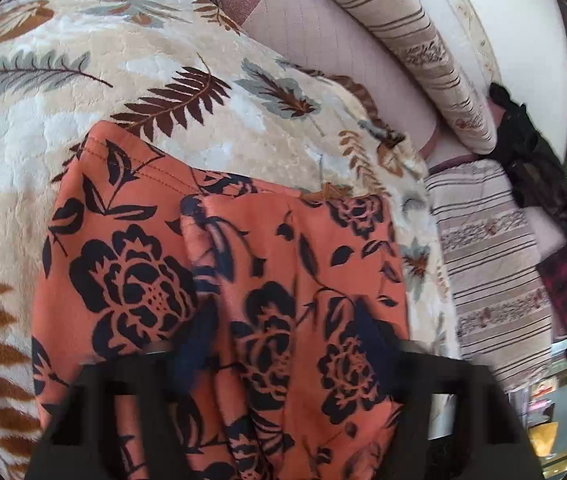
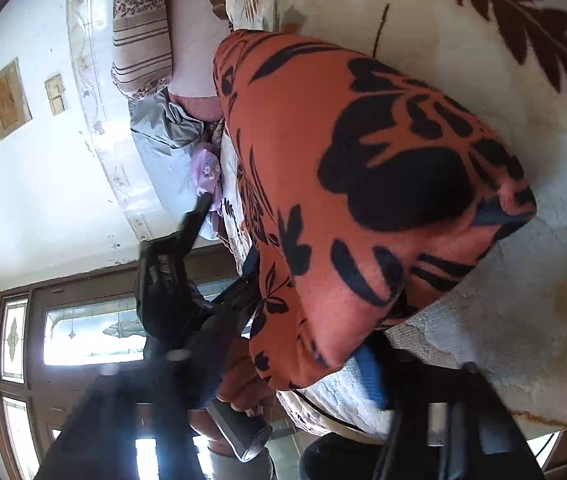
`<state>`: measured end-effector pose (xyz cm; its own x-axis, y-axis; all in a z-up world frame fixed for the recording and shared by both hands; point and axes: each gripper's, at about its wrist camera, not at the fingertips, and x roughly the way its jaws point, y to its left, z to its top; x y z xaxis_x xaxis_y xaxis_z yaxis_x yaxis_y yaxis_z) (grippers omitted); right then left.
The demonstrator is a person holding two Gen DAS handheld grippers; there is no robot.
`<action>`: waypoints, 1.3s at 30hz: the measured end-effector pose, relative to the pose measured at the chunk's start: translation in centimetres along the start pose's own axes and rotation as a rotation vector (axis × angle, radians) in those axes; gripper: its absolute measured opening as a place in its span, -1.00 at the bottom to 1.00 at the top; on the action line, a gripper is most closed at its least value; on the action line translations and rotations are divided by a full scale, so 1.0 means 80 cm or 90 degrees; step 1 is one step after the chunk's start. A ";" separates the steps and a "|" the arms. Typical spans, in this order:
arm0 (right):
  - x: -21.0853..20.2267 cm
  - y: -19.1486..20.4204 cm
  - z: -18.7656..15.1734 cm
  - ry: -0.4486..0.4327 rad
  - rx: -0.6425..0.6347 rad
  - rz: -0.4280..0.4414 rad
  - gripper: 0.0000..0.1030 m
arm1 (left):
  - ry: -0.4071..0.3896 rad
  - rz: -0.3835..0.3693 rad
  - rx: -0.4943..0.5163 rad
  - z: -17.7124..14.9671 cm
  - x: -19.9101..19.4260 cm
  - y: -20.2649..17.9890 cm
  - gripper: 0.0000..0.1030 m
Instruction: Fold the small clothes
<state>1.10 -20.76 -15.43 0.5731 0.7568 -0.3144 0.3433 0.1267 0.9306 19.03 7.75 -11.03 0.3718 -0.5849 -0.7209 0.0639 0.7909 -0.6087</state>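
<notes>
The orange floral garment point(image 1: 219, 280) lies on the blanket point(image 1: 83, 80) of the bed, doubled over once, one end bunched ahead of the left gripper point(image 1: 275, 420). Its jaws look narrowed with cloth between them; whether they pinch I cannot tell. The right gripper point(image 2: 283, 420) sits at the opposite folded edge, grip unclear. Further folds seem left.

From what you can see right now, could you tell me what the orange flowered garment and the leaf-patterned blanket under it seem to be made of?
Orange flowered garment: seemingly a soft, matte knit fabric, perhaps jersey or light fleece; it drapes in rounded folds and shows a stitched hem.
Leaf-patterned blanket: likely plush fleece or flannel; its surface looks fuzzy, with an embossed, quilted texture.
The fibre of either cannot be told.
</notes>
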 end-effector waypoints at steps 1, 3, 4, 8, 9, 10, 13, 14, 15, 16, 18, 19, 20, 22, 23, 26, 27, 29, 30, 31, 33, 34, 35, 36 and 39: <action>0.000 0.006 0.000 0.005 -0.016 -0.012 -0.51 | 0.012 0.019 0.004 0.001 0.004 0.001 -0.72; 0.002 0.013 0.000 0.006 -0.030 -0.020 -0.55 | 0.016 0.019 0.008 0.003 0.006 0.003 -0.74; 0.004 0.018 0.000 0.011 -0.043 -0.031 -0.55 | 0.018 0.020 0.011 0.004 0.006 0.003 -0.74; 0.015 -0.004 0.007 0.014 -0.010 -0.043 -0.49 | 0.022 0.019 -0.016 0.008 0.006 0.013 -0.51; 0.013 -0.010 0.006 0.011 -0.006 -0.033 -0.49 | 0.015 0.020 -0.021 0.009 0.005 0.015 -0.18; 0.013 -0.009 0.005 0.010 -0.018 -0.035 -0.49 | 0.006 0.023 -0.026 0.010 0.003 0.019 0.05; 0.019 0.001 0.006 0.016 -0.042 -0.042 -0.49 | -0.009 0.017 -0.032 0.013 0.003 0.024 0.19; 0.024 0.007 0.008 0.018 -0.051 -0.047 -0.49 | -0.003 0.025 -0.020 0.014 0.007 0.022 -0.20; 0.026 0.012 0.008 0.022 -0.065 -0.059 -0.53 | 0.013 0.030 -0.008 0.015 0.012 0.020 -0.77; 0.029 0.018 0.007 0.027 -0.079 -0.068 -0.58 | 0.023 0.028 -0.009 0.016 0.015 0.019 -0.77; 0.031 0.038 0.002 0.030 -0.116 -0.079 -0.74 | 0.011 0.025 0.010 0.021 0.007 0.010 -0.80; 0.031 0.051 -0.001 0.028 -0.134 -0.080 -0.74 | -0.003 0.018 0.031 0.025 -0.003 0.001 -0.80; 0.031 0.066 -0.004 0.028 -0.146 -0.068 -0.75 | -0.018 0.016 0.051 0.030 -0.016 -0.008 -0.80; 0.031 0.093 -0.010 0.025 -0.156 -0.033 -0.75 | -0.049 -0.004 0.085 0.045 -0.049 -0.024 -0.80; 0.035 0.104 -0.012 0.026 -0.158 -0.014 -0.75 | -0.066 -0.006 0.105 0.053 -0.065 -0.029 -0.80; 0.060 0.122 -0.021 0.047 -0.161 0.019 -0.75 | -0.084 0.011 0.147 0.072 -0.090 -0.026 -0.79; 0.075 0.119 -0.026 0.059 -0.158 0.016 -0.75 | -0.077 0.021 0.147 0.073 -0.088 -0.014 -0.79; 0.102 0.103 -0.035 0.077 -0.144 -0.001 -0.75 | -0.056 0.050 0.140 0.074 -0.067 0.013 -0.79; 0.116 0.091 -0.038 0.091 -0.139 -0.009 -0.75 | -0.037 0.077 0.130 0.072 -0.051 0.030 -0.79; 0.135 0.076 -0.041 0.113 -0.139 -0.027 -0.75 | -0.013 0.103 0.111 0.068 -0.032 0.051 -0.79; 0.158 0.049 -0.044 0.134 -0.132 -0.081 -0.76 | 0.004 0.092 0.067 0.059 -0.015 0.084 -0.77; 0.162 0.041 -0.045 0.138 -0.132 -0.090 -0.76 | -0.009 0.075 0.055 0.058 -0.021 0.087 -0.77; 0.162 0.044 -0.046 0.138 -0.144 -0.089 -0.76 | -0.019 0.070 0.057 0.058 -0.028 0.082 -0.78; 0.160 0.050 -0.046 0.138 -0.159 -0.089 -0.76 | -0.027 0.073 0.077 0.057 -0.035 0.073 -0.78; 0.154 0.064 -0.053 0.134 -0.179 -0.083 -0.76 | -0.063 0.057 0.119 0.053 -0.064 0.043 -0.78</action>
<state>6.78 -8.05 -13.72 0.3633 0.8342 -0.4149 0.1691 0.3789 0.9098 21.29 14.19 -8.01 0.4726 -0.4970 -0.7278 0.1940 0.8642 -0.4642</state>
